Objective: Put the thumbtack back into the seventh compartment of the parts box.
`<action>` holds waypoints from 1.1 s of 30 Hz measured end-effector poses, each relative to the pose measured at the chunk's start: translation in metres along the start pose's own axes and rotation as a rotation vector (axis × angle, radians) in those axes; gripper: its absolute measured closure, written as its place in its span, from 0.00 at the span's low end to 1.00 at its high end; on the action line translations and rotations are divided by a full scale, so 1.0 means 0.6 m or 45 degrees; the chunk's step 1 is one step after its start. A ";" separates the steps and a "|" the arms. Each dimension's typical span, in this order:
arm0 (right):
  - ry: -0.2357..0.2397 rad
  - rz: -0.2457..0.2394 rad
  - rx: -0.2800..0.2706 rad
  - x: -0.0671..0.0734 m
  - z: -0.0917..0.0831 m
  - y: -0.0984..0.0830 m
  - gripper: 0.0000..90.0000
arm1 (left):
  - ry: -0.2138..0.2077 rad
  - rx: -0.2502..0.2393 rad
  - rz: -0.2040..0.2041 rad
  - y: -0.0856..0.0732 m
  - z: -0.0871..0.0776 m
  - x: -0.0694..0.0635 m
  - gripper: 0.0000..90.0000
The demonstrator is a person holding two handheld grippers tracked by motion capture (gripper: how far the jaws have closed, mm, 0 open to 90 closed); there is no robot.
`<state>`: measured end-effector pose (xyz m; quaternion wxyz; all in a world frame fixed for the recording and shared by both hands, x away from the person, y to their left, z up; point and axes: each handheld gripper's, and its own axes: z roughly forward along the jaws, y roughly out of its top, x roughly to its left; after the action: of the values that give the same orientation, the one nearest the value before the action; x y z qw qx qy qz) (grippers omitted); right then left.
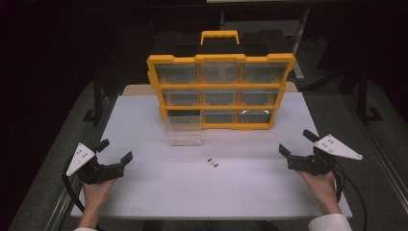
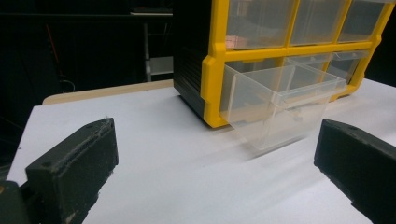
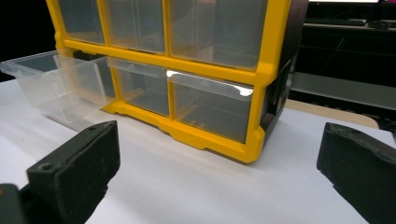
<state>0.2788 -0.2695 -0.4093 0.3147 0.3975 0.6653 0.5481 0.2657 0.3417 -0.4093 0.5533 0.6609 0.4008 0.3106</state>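
A: Yellow organiser [image 1: 221, 91] standing upright at the far middle of the white table [image 1: 144, 192], handle on top, nine clear drawers in its face.

B: And the bottom-left drawer [image 1: 183, 130] is pulled right out of the organiser, its front end resting on the table just in front of the frame. In the left gripper view it tilts down and forward, and looks empty as far as I can tell.

A: Small bits, too: a few tiny pieces [image 1: 212, 163], blue and yellowish, lying loose on the table in front of the organiser, a little to the right of that drawer.

B: Left gripper [image 1: 114, 151] sits well to the left of the organiser and nearer the person, jaws spread wide, nothing between them.

A: Right gripper [image 1: 297, 143] mirrors it, off to the organiser's right and nearer the person, jaws also wide apart and empty. Both well apart from the drawer and the pieces.
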 end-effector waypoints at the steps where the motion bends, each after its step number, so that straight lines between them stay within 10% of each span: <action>1: 0.003 -0.001 -0.003 0.001 0.000 0.000 0.00 | 0.002 0.002 0.004 0.000 0.000 0.000 0.00; 33: 0.030 0.015 0.029 0.004 -0.003 0.005 0.00 | -0.124 0.116 0.019 0.037 0.012 -0.029 0.00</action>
<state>0.2769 -0.2680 -0.4062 0.2990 0.3983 0.6730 0.5468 0.2676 0.3218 -0.3883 0.5391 0.7028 0.3820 0.2636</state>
